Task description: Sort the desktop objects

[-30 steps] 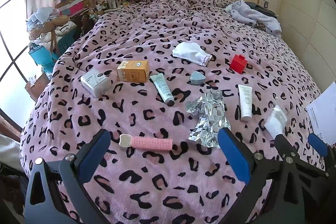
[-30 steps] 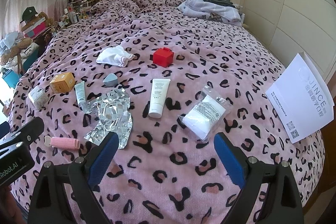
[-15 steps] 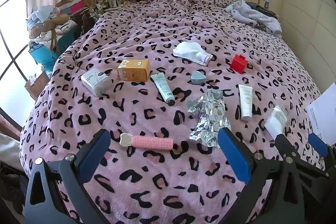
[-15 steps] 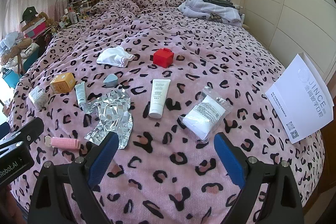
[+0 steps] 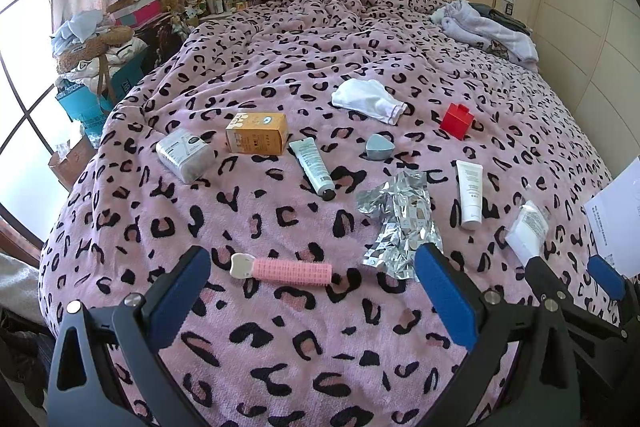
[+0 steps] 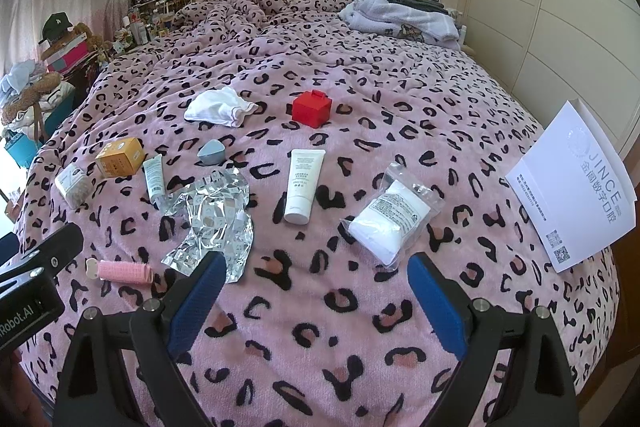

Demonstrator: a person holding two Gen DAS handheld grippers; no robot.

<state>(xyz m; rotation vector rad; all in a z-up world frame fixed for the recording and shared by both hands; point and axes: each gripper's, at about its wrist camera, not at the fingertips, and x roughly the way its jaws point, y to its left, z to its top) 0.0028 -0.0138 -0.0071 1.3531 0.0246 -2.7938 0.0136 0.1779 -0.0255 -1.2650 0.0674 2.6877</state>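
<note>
Across the pink leopard-print blanket (image 5: 304, 355) on the bed, everything's just scattered around, nothing grouped. Both grippers hover over the near edge with jaws wide apart and nothing between them: left gripper (image 5: 312, 291), right gripper (image 6: 314, 291).

From the left wrist view, the pink hair roller (image 5: 282, 270) lies flat right between the blue pads, around 12 o'clock from the gripper and closest to it. Crumpled silver foil (image 5: 400, 219) sits at about 1 o'clock, just off the right pad. Farther out at 11 o'clock are a white packet (image 5: 184, 155) and an orange box (image 5: 256, 133) side by side, with a green-white tube (image 5: 312, 167) just right of the box. A small grey-blue wedge (image 5: 379, 147) is near 12, and beyond it a white cloth (image 5: 368, 99) and a red cube (image 5: 456, 121).

From the right wrist view, a white tube (image 6: 303, 185) lies cap toward the camera at 12 o'clock, and a clear bag of white pads (image 6: 390, 217) sits at 1 o'clock, near the right pad. A white printed paper bag (image 6: 576, 183) is at the bed's edge around 2 o'clock. Folded clothes (image 6: 400, 13) are piled by the headboard.
</note>
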